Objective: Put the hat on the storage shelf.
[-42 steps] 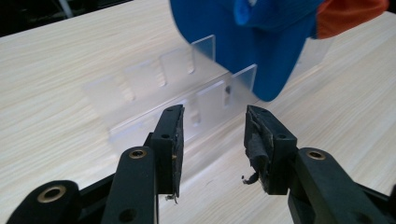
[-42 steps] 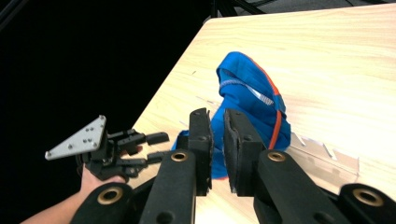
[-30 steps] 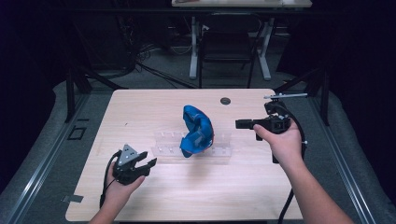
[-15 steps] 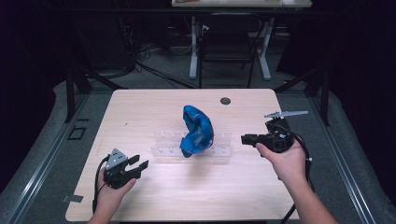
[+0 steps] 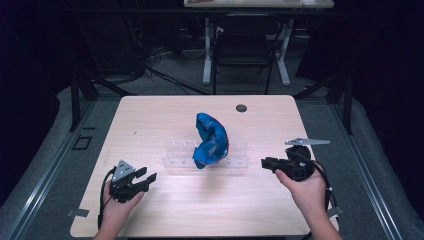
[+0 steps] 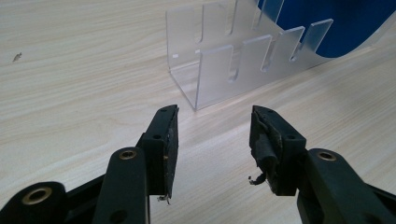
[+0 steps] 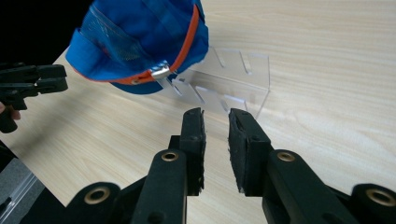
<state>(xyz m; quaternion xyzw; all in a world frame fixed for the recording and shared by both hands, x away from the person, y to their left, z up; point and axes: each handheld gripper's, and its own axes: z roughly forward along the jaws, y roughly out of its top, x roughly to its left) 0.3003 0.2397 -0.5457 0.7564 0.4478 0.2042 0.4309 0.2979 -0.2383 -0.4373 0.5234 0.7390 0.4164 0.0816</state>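
Both hands have drawn back toward the near edge since a second ago, leaving the blue fabric cap with orange trim [image 5: 210,139] propped in the clear slotted acrylic rack [image 5: 235,159] mid-table; the placing looks done. Left gripper [image 5: 142,178] spread wide, holding nothing, nearest. Right gripper [image 5: 265,163] parted narrowly, empty, pointing at the rack's end over the pale wooden table [image 5: 150,115].

I see pale matt wood-grain surface [image 5: 165,120]; clear glossy plastic rack [image 6: 219,65]; blue cloth cap [image 7: 140,37], orange trim, shiny metal buckle [image 7: 160,70]; matt black jaws, worn pads.
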